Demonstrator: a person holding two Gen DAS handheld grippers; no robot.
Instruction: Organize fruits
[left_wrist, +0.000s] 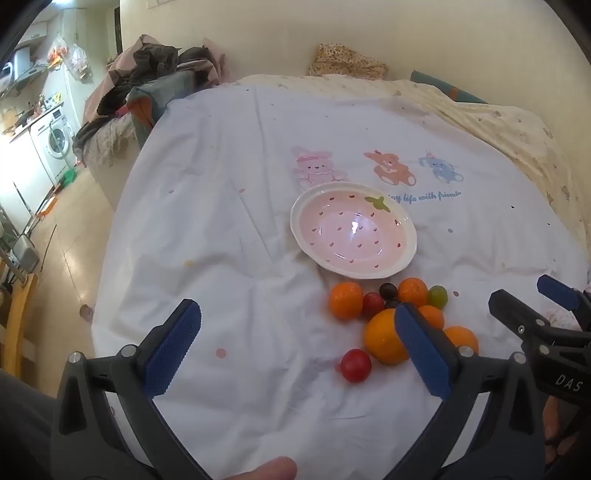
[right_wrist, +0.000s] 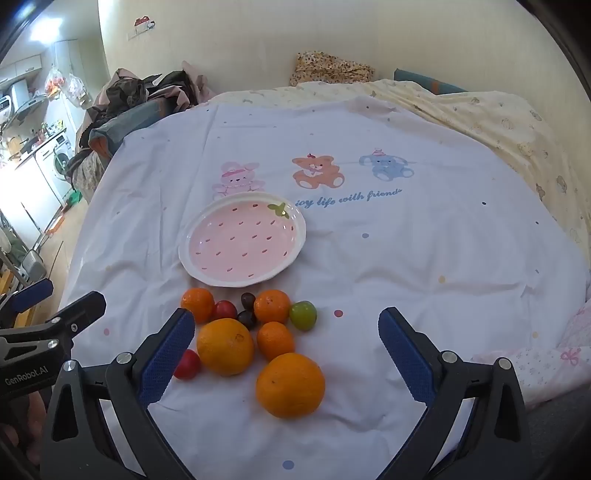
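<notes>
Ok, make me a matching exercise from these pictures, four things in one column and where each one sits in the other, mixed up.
Things:
1. strawberry plate
2. green grape
3. biggest orange
4. red tomato

Places:
A. nearest the right gripper, in front of the pile
B. beyond the fruit pile, nothing in it
C. right edge of the pile
D. partly hidden behind the right gripper's left finger

Pairs: 1-B, 2-C, 3-A, 4-D

A glossy ceramic plate (right_wrist: 242, 242) lies on creased matt cloth bedsheet (right_wrist: 406, 258); the oranges (right_wrist: 290, 385) look finely dimpled, the tomatoes (left_wrist: 355, 365) smooth.
</notes>
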